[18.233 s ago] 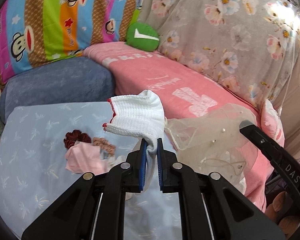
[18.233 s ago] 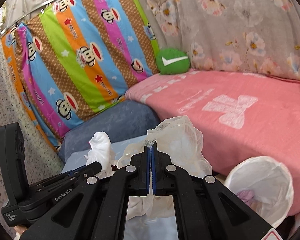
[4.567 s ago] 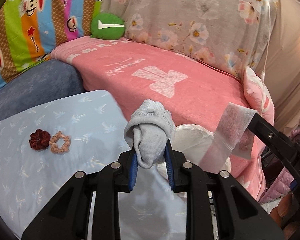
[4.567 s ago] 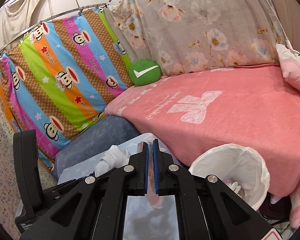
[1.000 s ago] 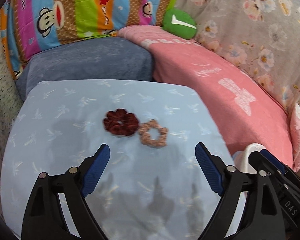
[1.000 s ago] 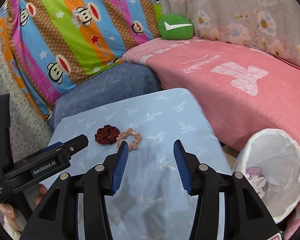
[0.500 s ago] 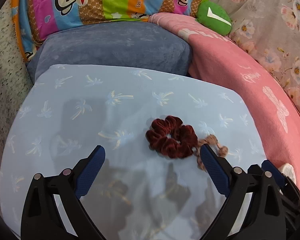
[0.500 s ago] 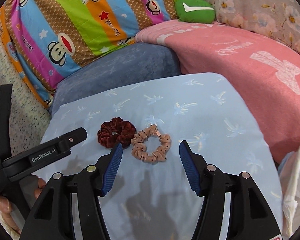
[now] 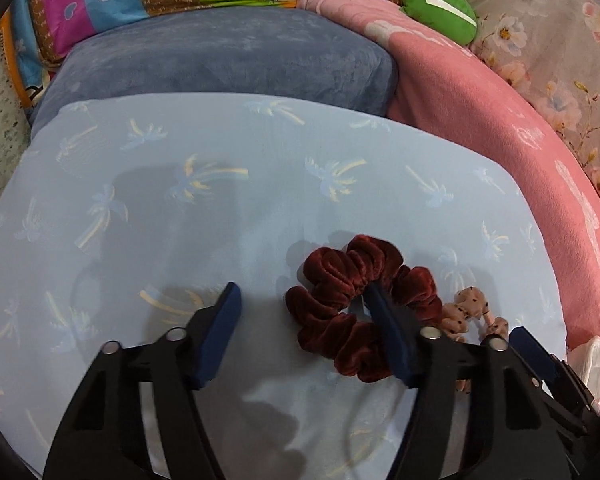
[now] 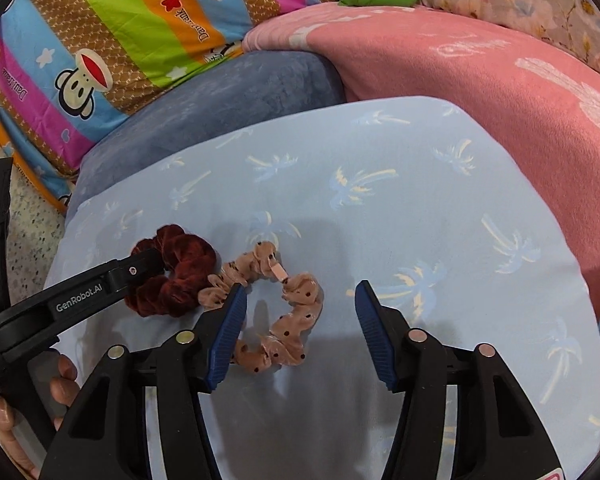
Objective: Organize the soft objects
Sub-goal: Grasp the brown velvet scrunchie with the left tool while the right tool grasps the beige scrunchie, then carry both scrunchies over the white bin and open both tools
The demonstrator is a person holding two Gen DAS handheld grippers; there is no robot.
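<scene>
Two light, limp scrunchies lie touching on the blue cloth: the left hand-held gripper [image 9: 300,308], open, straddles the red scrunchie's [image 9: 356,304] near band; the right hand-held gripper [image 10: 300,304], open, straddles the tan scrunchie [image 10: 276,308]; pinch one gathered band.

The left black two-finger gripper with blue pads [image 9: 300,312] is tilted down, jaws spread wide. The right black two-finger gripper with blue ribbed pads [image 10: 300,304] also gapes, at its right. A hand [image 10: 28,416] grips the left handle
</scene>
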